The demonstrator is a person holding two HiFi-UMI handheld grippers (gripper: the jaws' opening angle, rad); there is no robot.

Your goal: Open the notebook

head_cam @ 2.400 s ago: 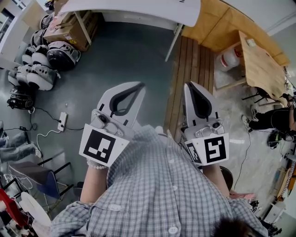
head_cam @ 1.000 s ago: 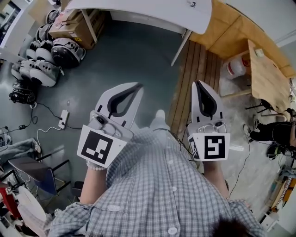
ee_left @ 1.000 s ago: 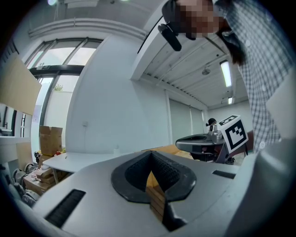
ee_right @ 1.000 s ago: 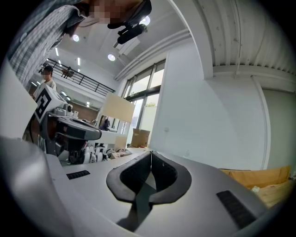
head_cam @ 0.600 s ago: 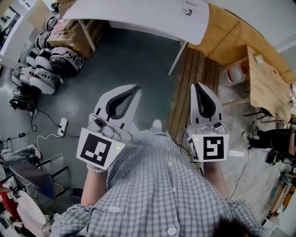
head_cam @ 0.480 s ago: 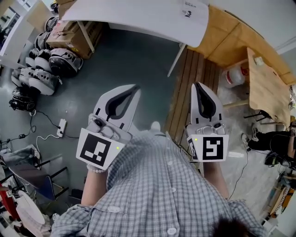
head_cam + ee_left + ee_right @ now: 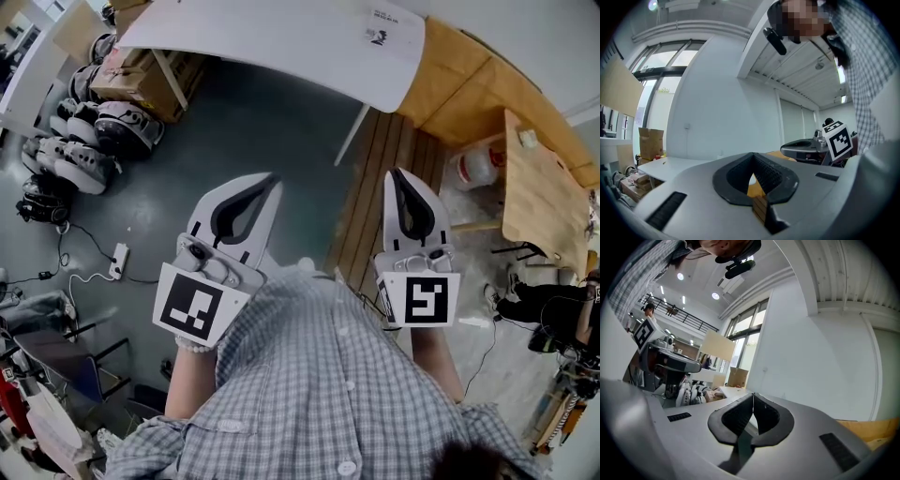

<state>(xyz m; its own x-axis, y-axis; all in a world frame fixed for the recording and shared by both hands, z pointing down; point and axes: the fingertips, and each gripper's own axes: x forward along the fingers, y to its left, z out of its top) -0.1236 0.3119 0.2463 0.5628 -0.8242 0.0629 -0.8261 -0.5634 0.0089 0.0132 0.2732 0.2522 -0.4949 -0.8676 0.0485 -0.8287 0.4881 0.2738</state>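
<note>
My left gripper (image 7: 272, 178) and right gripper (image 7: 395, 174) are pale grey shells, each tapering to a point around a teardrop opening lined with black ribbed pads (image 7: 769, 172). Behind each I see a white cube (image 7: 195, 312) printed with black square markers. The checked shirt (image 7: 328, 394) is grey and white with pale buttons, its sleeves stopping short of the forearms. A pale bead bracelet (image 7: 192, 345) circles the left wrist.

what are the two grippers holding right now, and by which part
Nothing is held. The grey left gripper and the grey right gripper each have their jaws shut together, with nothing between them.
</note>
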